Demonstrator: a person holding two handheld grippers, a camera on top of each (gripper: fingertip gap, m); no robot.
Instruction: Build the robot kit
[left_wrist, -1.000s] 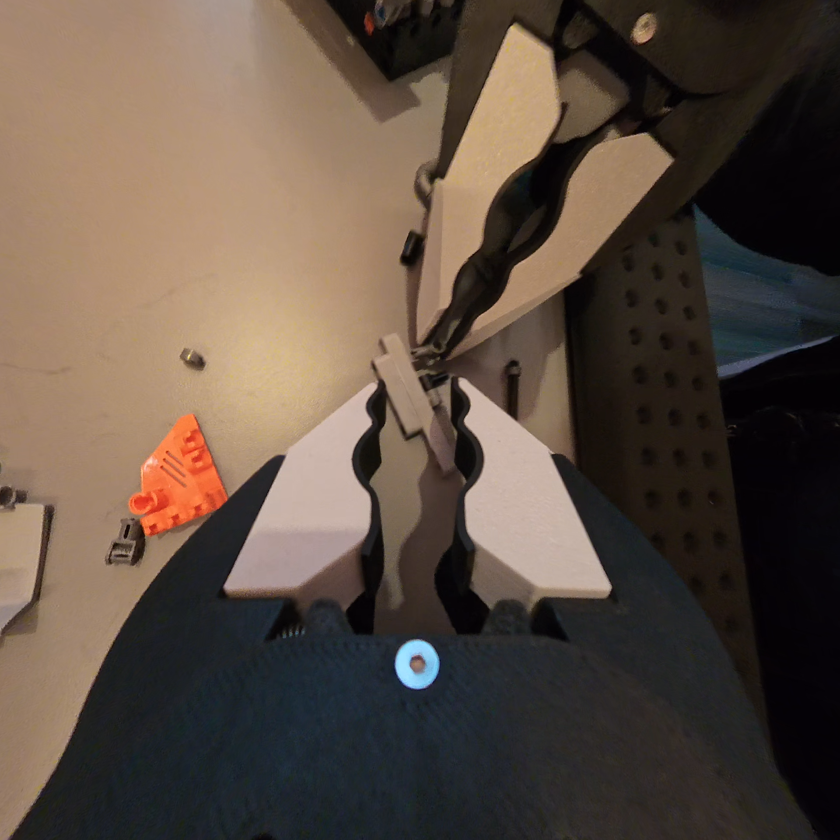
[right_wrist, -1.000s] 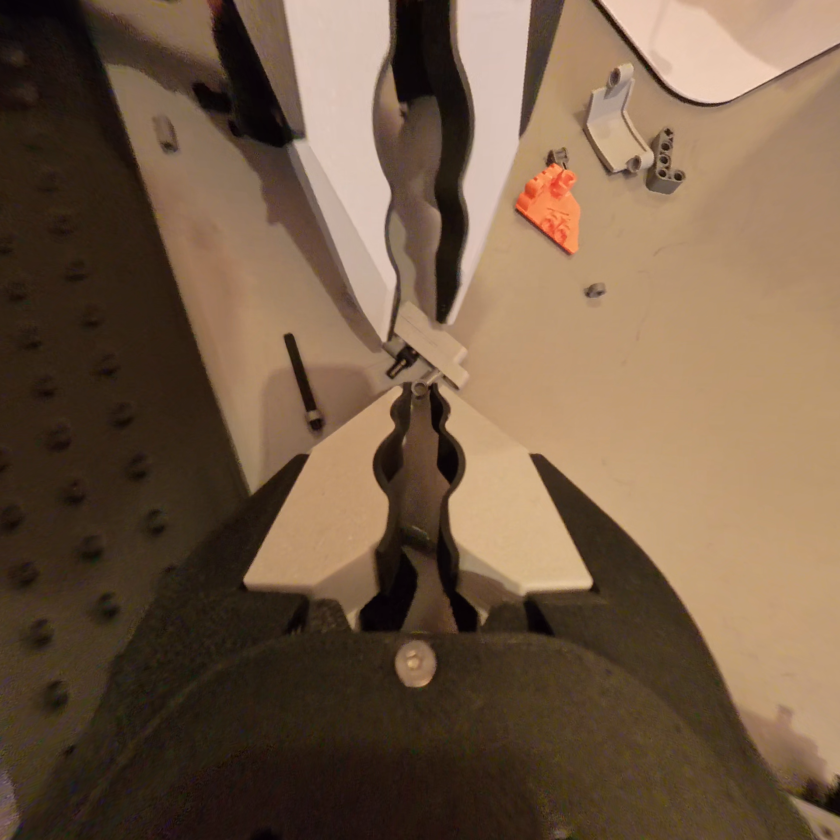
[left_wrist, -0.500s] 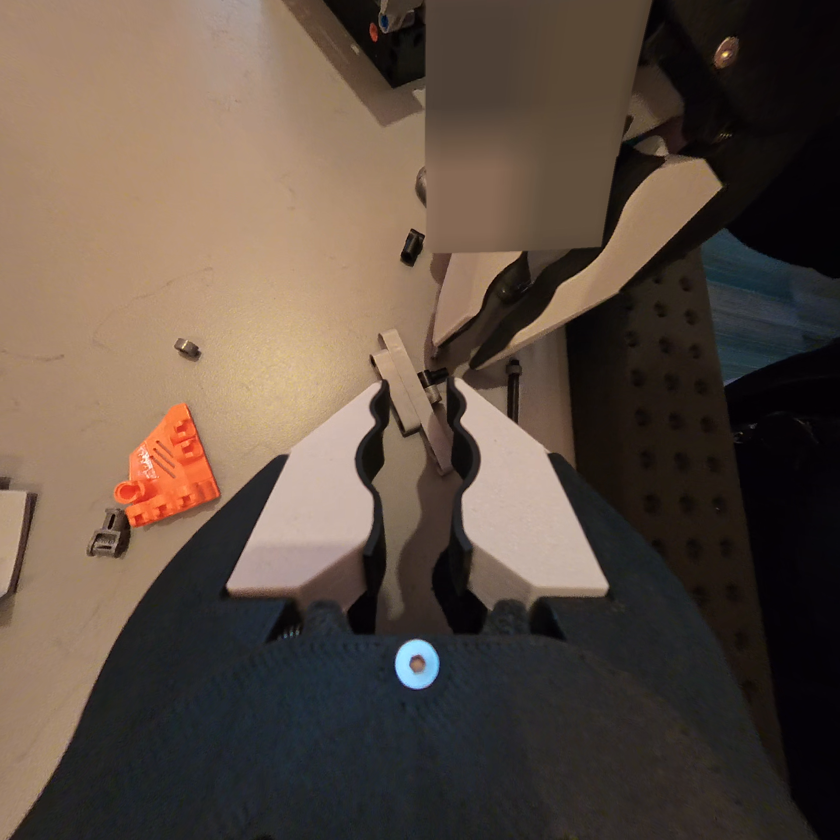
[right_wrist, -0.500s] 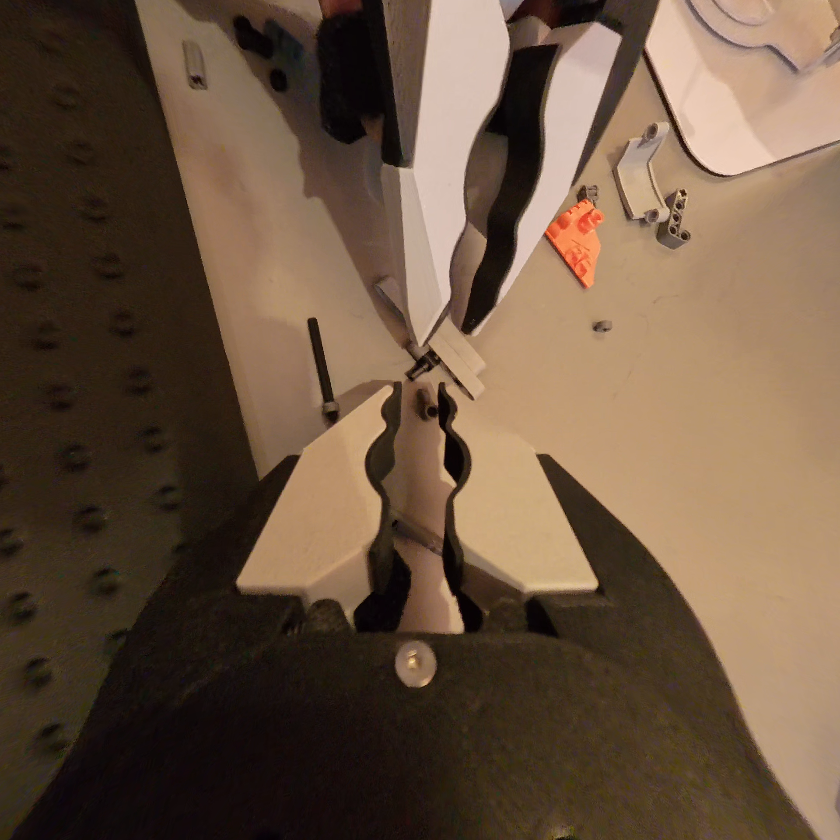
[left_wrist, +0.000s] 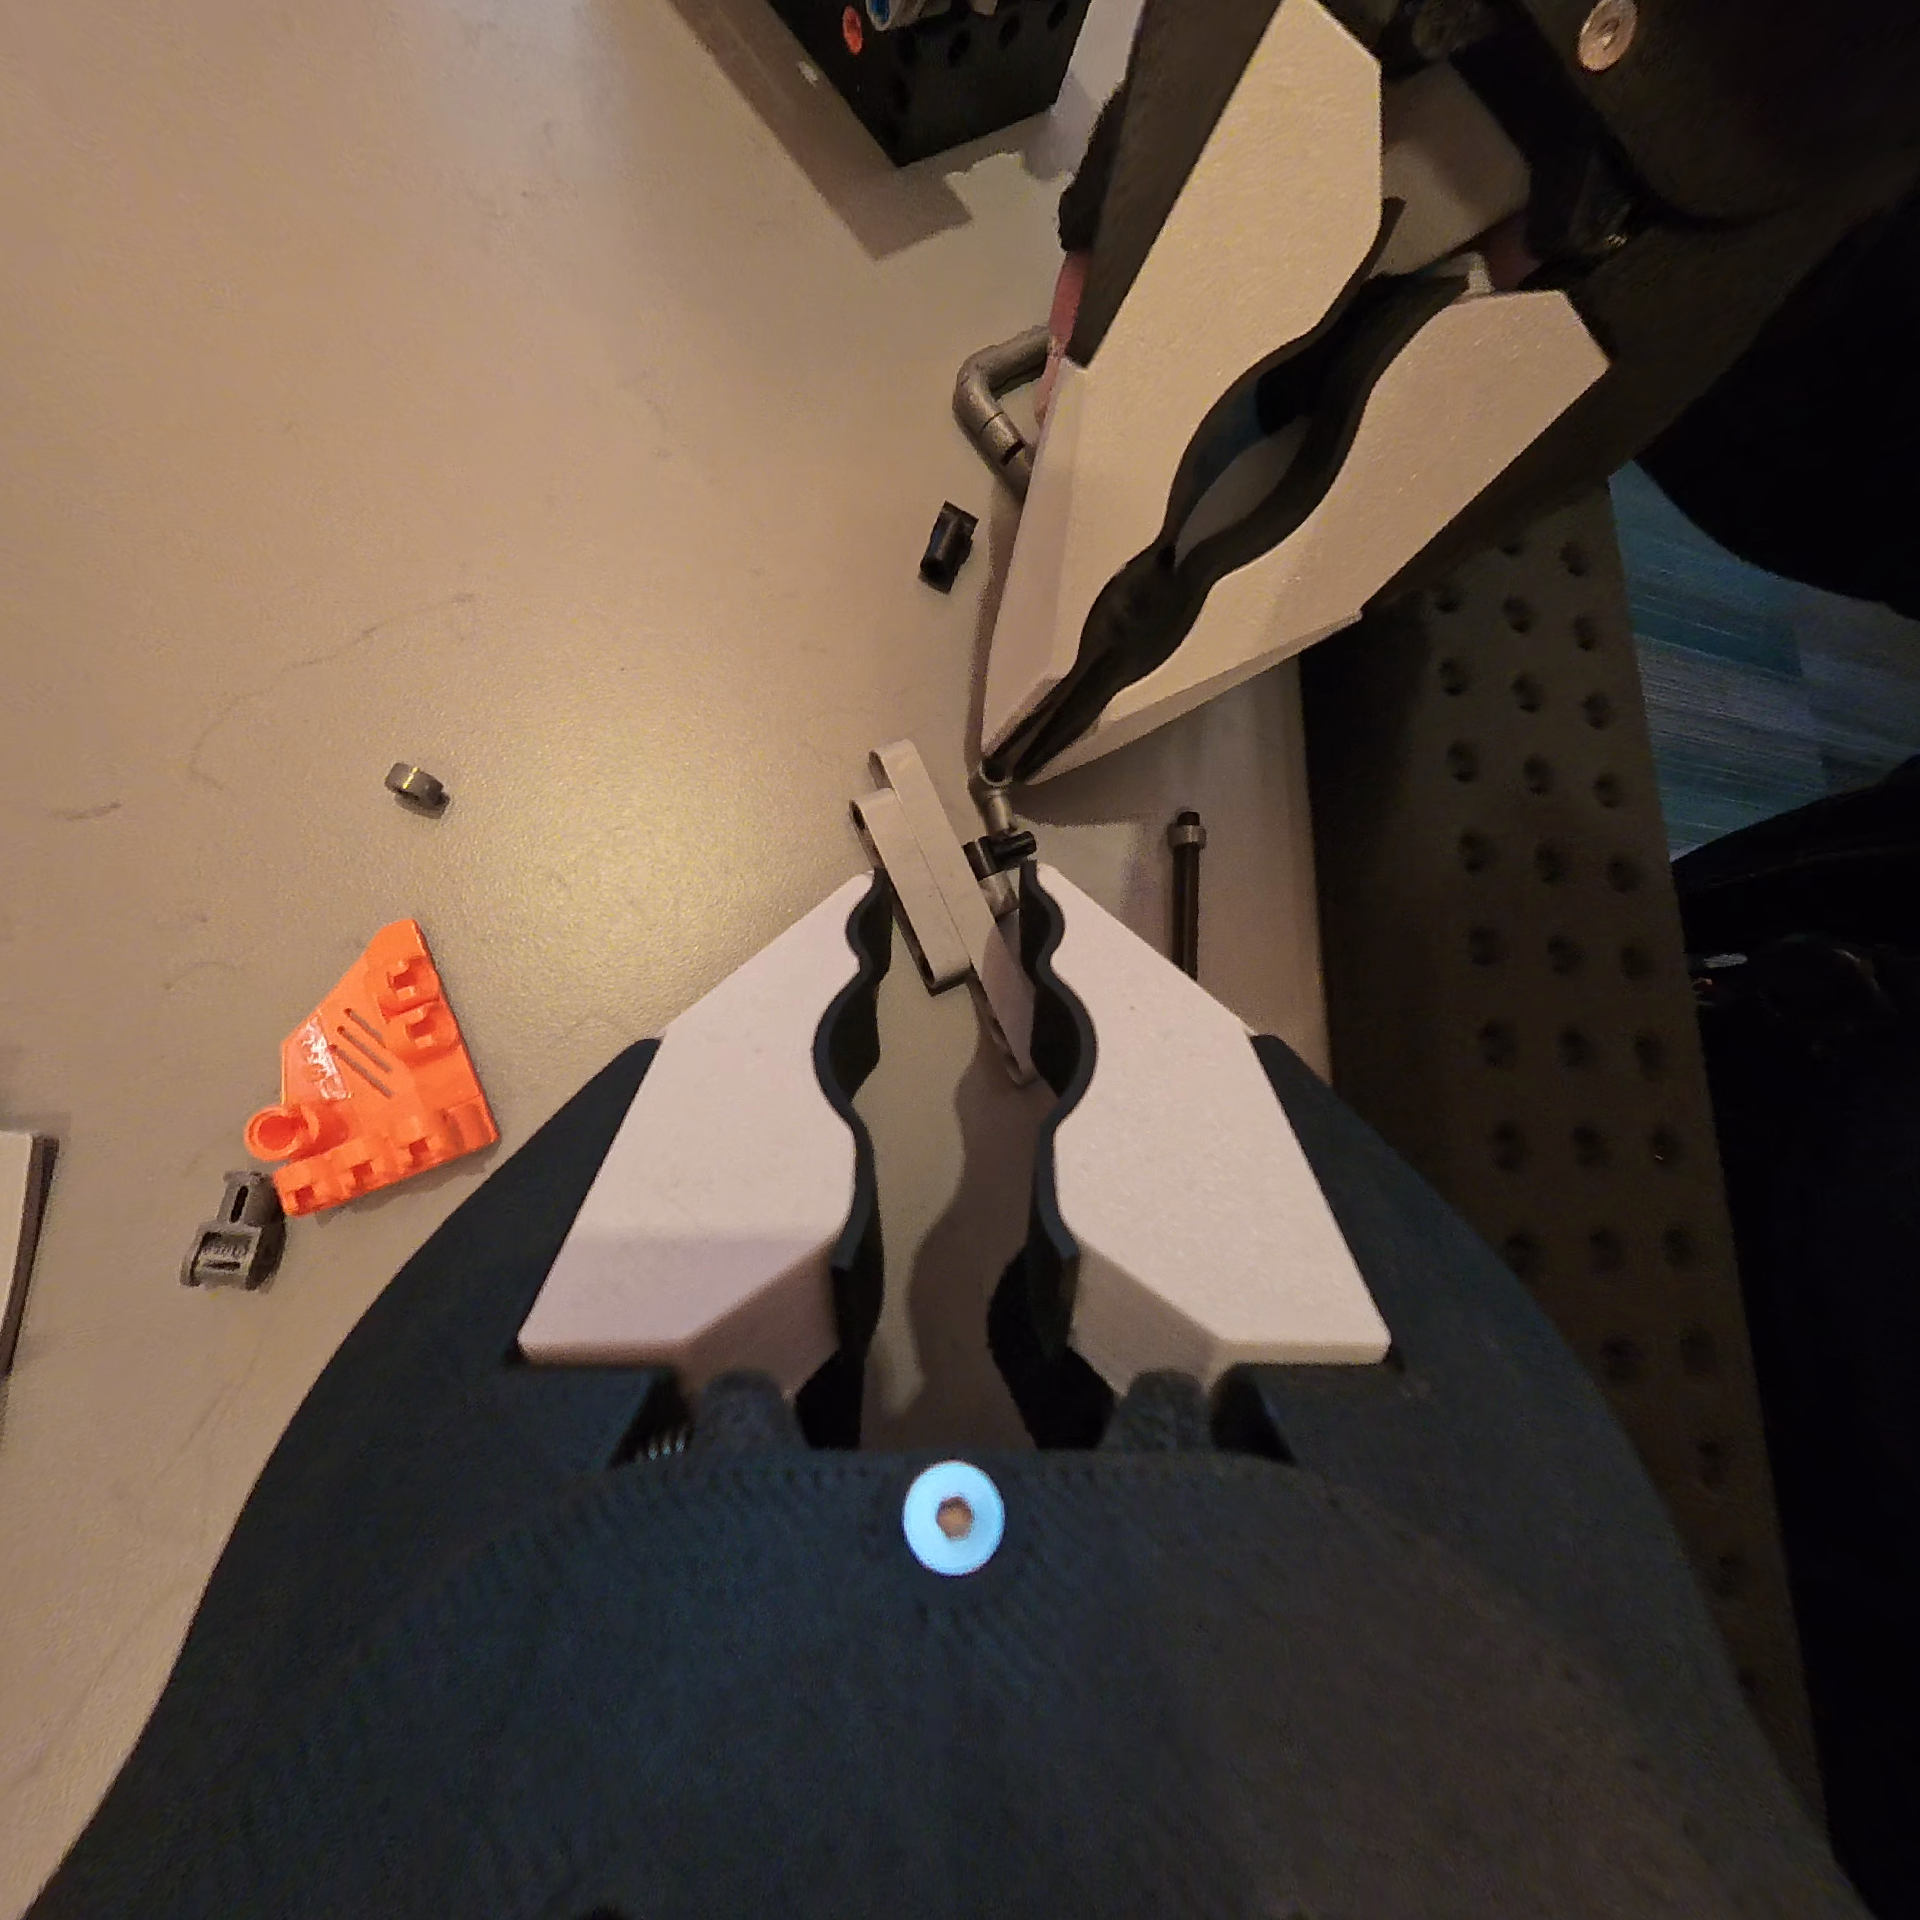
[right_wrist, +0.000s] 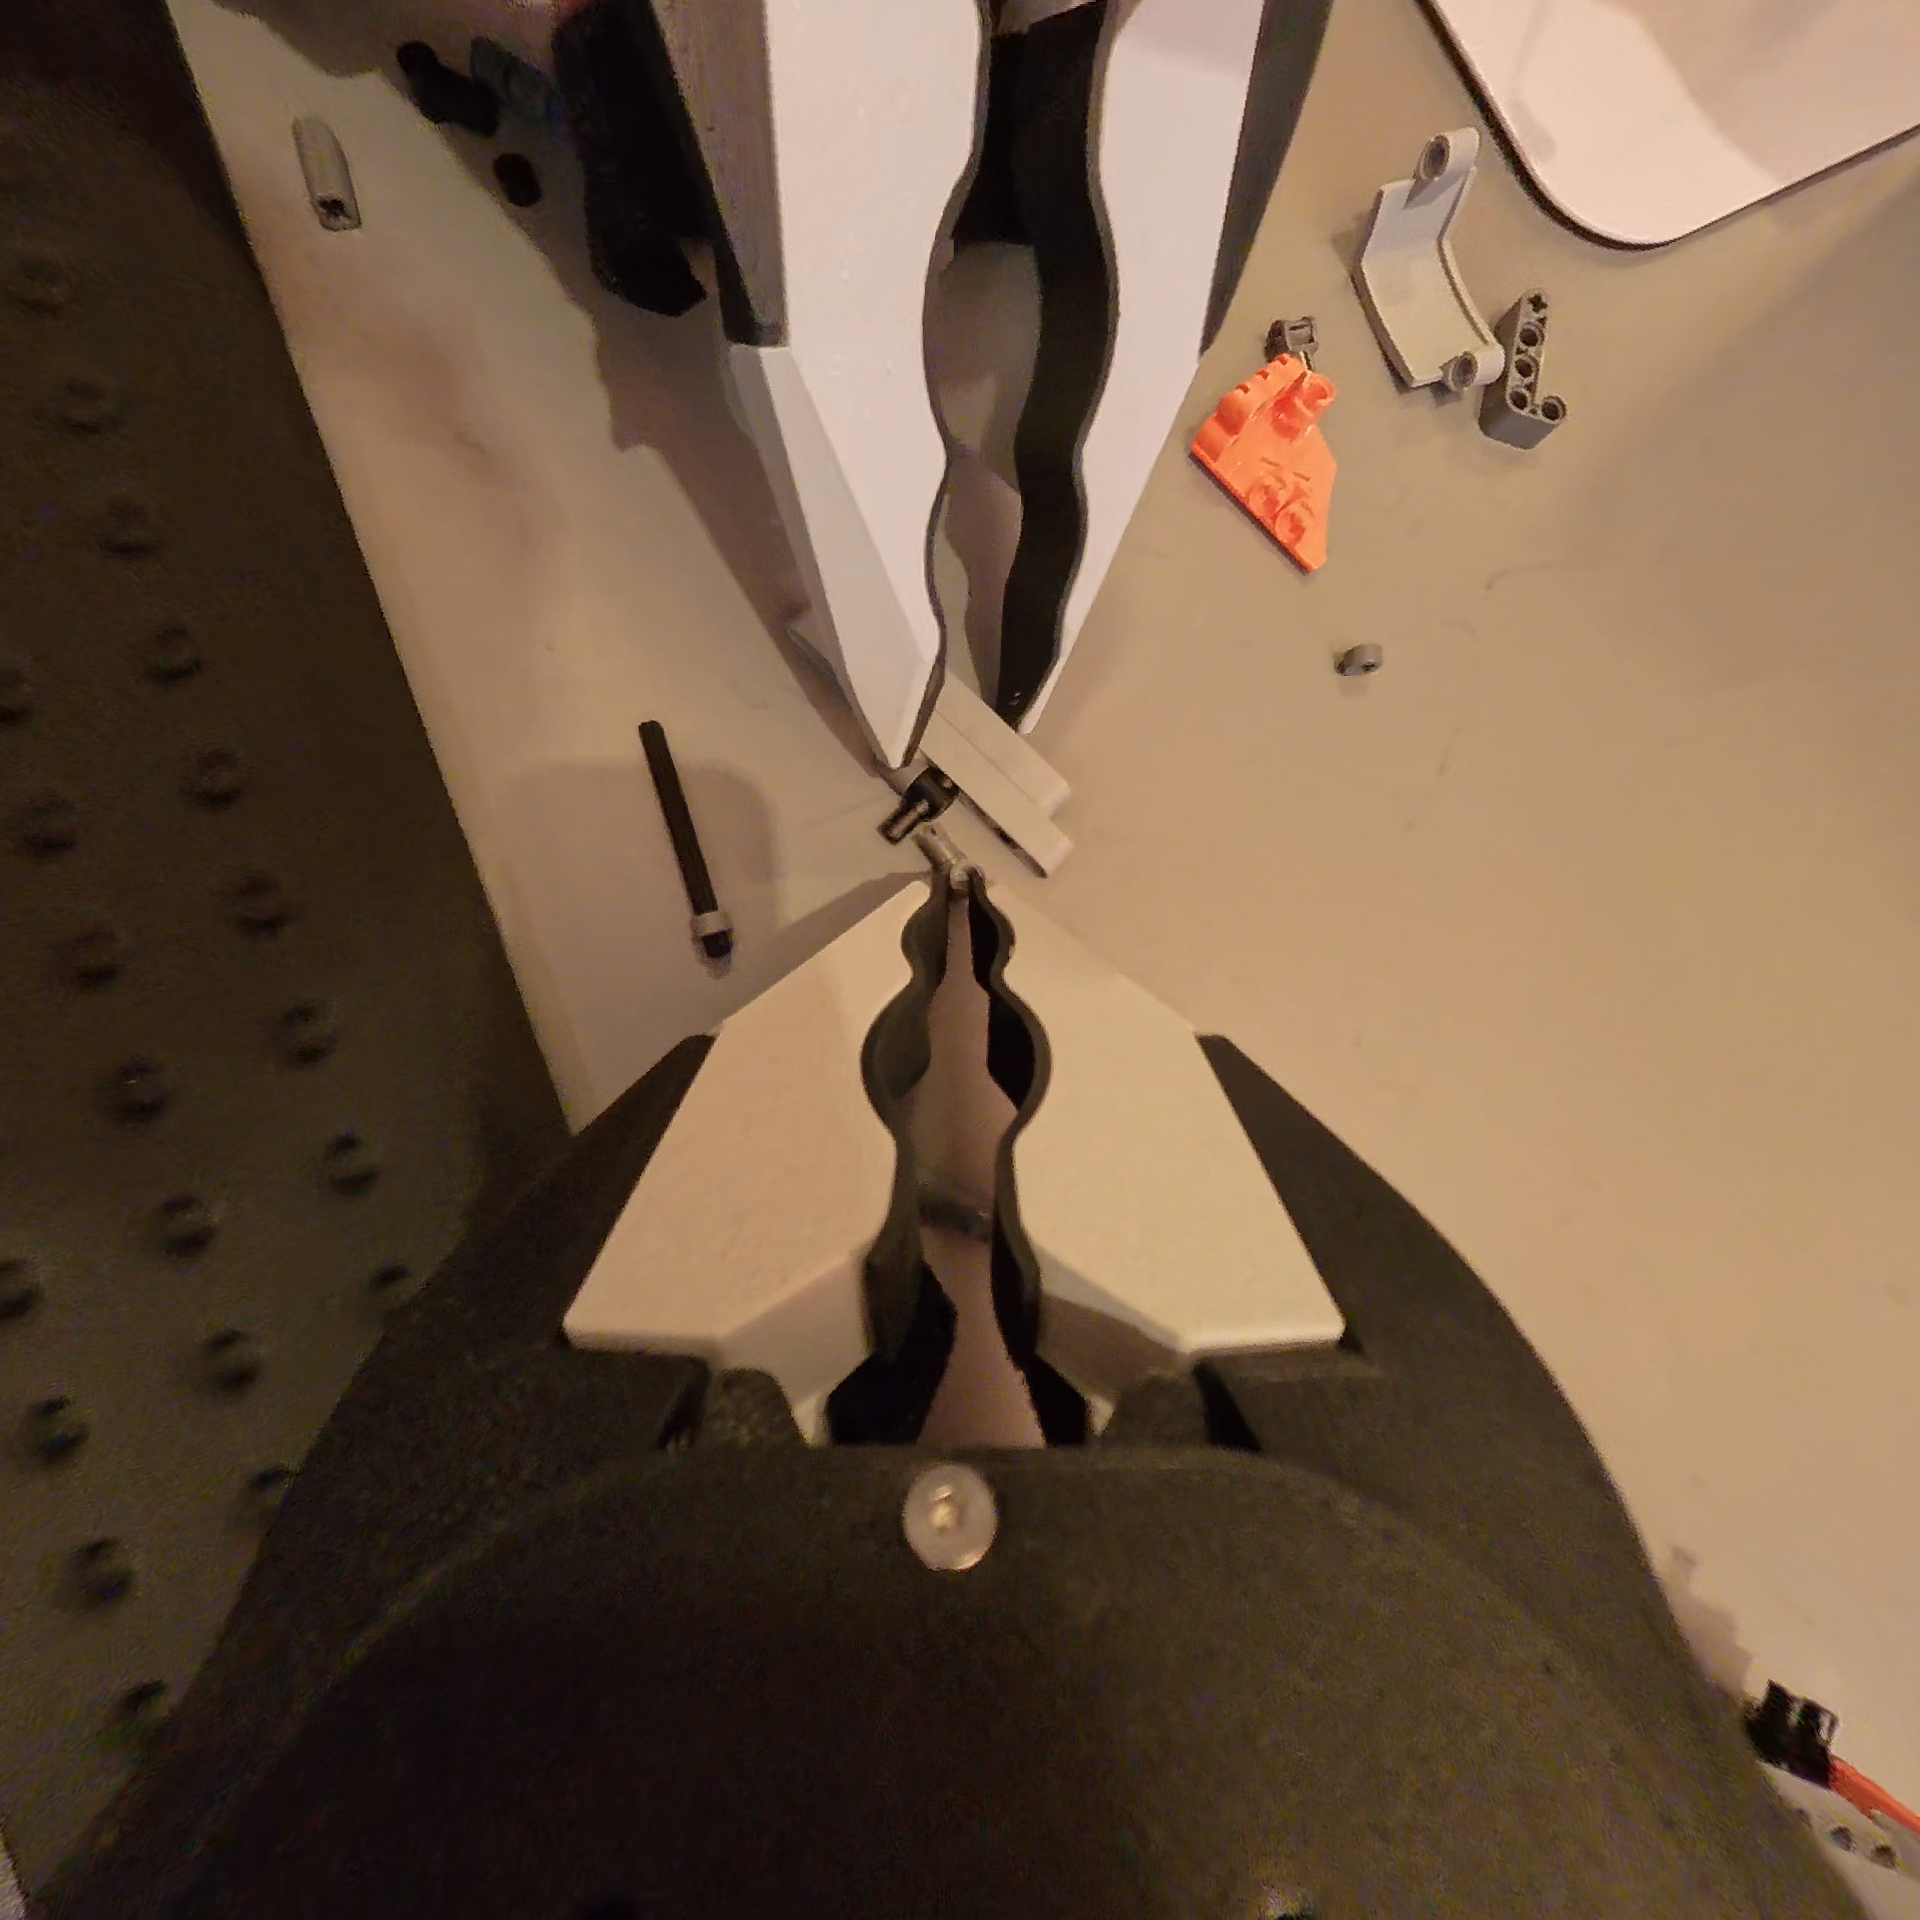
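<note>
My left gripper (left_wrist: 951, 883) is shut on a light grey assembly of flat stacked beams (left_wrist: 914, 821), held just above the beige table (left_wrist: 520, 416). A short black pin (left_wrist: 1000, 850) sticks out of its side. My right gripper (right_wrist: 958, 883) is shut on a small grey pin (right_wrist: 948, 857), its tip right at the assembly (right_wrist: 1013, 800) beside the black pin (right_wrist: 914, 805). In the left wrist view the right gripper (left_wrist: 995, 769) comes in from the upper right. In the right wrist view the left gripper (right_wrist: 971, 727) comes down from the top.
An orange wedge panel (left_wrist: 369, 1081), a dark grey connector (left_wrist: 231, 1242) and a grey bush (left_wrist: 416, 787) lie to the left. A black axle (left_wrist: 1184, 894) lies by a dark perforated board (left_wrist: 1538, 935). A curved grey panel (right_wrist: 1418, 270), an L-shaped beam (right_wrist: 1525, 374) and a white tray (right_wrist: 1714, 104) lie farther off. My left and right fingertips are right by each other. Between my left fingertips and the black axle (left_wrist: 1184, 894) there is roughly 4 cm. It is also in sight in the right wrist view (right_wrist: 694, 860).
Half a second ago my right gripper was open and drawn back, with the small grey pin loose between its tips. Now it is shut on the pin at the assembly. The left gripper has kept its hold.
</note>
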